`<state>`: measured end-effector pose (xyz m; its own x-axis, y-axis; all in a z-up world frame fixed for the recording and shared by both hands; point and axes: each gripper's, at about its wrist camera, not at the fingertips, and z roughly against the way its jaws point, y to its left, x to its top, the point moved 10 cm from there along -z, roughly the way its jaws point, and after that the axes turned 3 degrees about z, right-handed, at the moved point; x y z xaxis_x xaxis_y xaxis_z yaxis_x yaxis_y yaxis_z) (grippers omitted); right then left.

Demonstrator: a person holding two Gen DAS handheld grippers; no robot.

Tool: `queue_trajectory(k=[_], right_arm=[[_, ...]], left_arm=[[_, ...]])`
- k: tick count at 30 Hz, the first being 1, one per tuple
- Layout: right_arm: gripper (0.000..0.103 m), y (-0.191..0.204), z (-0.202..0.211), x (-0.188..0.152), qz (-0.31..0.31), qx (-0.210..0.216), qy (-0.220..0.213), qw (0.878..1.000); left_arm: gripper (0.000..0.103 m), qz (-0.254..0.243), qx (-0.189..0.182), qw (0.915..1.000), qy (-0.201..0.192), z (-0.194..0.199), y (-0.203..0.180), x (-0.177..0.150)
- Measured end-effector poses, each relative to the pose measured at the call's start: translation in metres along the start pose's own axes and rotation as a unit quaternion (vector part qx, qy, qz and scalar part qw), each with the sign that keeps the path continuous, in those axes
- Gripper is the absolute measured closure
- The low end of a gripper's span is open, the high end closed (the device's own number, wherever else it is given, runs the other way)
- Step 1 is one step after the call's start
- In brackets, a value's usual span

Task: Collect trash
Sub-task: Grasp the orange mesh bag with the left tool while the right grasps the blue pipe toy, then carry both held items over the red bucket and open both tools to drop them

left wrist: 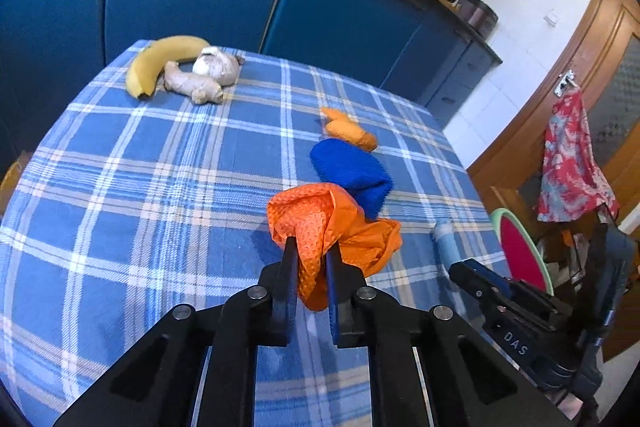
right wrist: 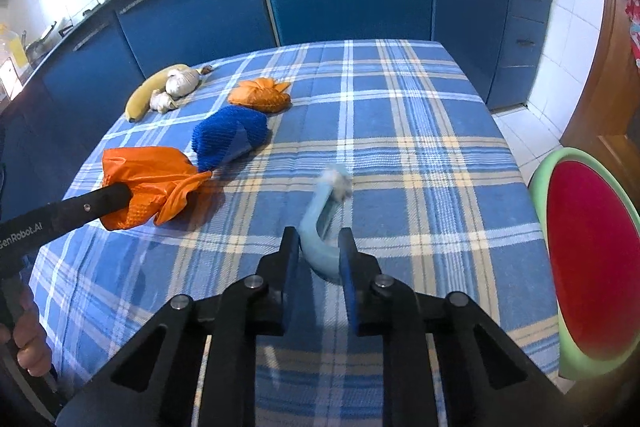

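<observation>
left gripper (left wrist: pixel 312 259) clamped on crumpled orange bag (left wrist: pixel 320 223), just beside blue cloth (left wrist: pixel 352 175); right gripper (right wrist: pixel 320 247) clamped on pale blue toothbrush (right wrist: pixel 320 227), right of blue cloth, over plaid tablecloth (right wrist: pixel 400 147)

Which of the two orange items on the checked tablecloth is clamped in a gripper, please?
The crumpled orange waffle-textured cloth, pinched in the left gripper. The orange peel lies free beyond the blue cloth.

Even, bright daylight; soft shadows on worktop (right wrist: pixel 400 147). Strong fisheye curvature, dark corners. Pale blue strip (right wrist: pixel 320 227) motion-blurred; remainder sharp.
</observation>
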<state>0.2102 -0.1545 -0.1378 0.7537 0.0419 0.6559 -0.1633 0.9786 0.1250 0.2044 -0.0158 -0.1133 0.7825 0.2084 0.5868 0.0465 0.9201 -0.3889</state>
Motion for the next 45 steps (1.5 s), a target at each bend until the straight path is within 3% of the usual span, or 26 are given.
queue_trajectory(k=[13, 22, 32, 45], right_arm=[[0.088, -0.001, 0.053, -0.005, -0.022, 0.004, -0.050, 0.999], [0.089, -0.029, 0.094, -0.003, -0.045, -0.014, -0.087, 0.995], [0.090, -0.092, 0.127, -0.002, -0.087, -0.060, -0.115, 0.988], [0.091, -0.184, 0.125, -0.033, -0.172, -0.098, -0.099, 0.975]], left_arm=[[0.091, -0.019, -0.021, 0.9991, -0.030, 0.041, -0.023, 0.001], [0.091, -0.056, -0.047, 0.9970, -0.028, 0.044, -0.067, 0.000], [0.091, -0.096, -0.079, 0.9921, -0.014, 0.029, -0.127, -0.005], [0.091, -0.137, -0.097, 0.9857, 0.015, -0.004, -0.186, -0.018]])
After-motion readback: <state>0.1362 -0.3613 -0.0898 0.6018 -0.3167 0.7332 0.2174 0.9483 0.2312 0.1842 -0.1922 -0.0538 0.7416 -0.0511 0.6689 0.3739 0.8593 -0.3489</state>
